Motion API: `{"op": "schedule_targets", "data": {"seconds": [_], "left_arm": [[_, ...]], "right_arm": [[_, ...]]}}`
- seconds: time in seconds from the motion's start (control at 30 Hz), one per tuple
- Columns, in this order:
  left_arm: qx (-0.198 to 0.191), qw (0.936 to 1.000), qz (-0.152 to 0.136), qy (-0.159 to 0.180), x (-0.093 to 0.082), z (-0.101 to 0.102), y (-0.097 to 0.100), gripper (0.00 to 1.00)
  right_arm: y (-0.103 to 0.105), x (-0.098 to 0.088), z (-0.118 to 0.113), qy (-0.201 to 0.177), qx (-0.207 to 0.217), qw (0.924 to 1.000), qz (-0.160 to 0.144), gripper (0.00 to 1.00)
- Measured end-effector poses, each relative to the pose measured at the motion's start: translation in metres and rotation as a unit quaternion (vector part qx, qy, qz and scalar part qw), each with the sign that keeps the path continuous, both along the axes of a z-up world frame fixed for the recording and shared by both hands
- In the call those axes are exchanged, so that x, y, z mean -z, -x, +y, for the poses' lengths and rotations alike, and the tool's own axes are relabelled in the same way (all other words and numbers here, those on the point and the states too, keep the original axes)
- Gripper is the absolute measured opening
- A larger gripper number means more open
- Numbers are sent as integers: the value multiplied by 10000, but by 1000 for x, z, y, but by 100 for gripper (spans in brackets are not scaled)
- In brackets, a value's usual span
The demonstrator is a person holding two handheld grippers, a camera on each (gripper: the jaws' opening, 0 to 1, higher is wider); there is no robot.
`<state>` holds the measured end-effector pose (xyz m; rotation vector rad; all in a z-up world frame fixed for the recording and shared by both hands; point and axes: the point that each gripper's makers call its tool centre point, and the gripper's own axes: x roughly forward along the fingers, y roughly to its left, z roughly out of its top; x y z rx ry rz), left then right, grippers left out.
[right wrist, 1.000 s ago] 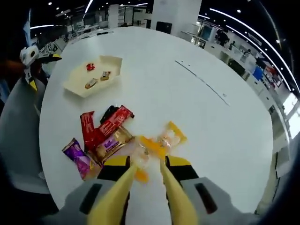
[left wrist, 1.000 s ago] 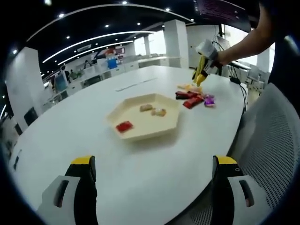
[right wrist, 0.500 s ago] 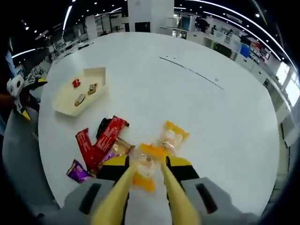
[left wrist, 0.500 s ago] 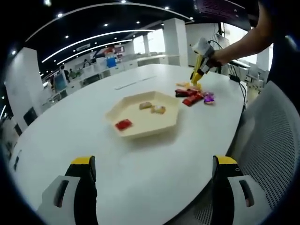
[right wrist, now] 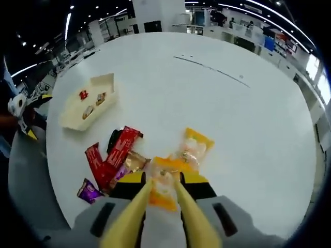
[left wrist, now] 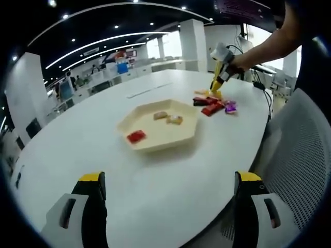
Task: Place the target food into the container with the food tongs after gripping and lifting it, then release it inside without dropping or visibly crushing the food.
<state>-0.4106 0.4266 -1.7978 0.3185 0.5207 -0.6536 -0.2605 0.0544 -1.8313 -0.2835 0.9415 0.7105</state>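
White oval table: right gripper, closed on yellow tongs, pinches orange-wrapped snack clear of the pile for carrying to hexagonal tray; left gripper idles open-jawed.

Bright ceiling lights, soft shadows, edges bent, perhaps blurred.

- A large white table with a rounded edge carries everything.
- A cream six-sided tray lies near its middle.
- A cluster of wrapped snacks lies nearer the edge: red, black, purple, gold and orange packets.
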Motion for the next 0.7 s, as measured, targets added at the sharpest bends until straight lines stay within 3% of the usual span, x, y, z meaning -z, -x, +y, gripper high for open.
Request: {"op": "schedule_targets", "data": {"seconds": [0.33, 0.7], "left_arm": [[0, 10000, -22, -3, -2, -1, 0, 99], [-15, 9999, -54, 106, -4, -1, -1, 99]], "right_arm": [[6, -9, -1, -19, -214, 9998, 20, 18], [-4, -48, -2, -134, -438, 9987, -235, 18]]}}
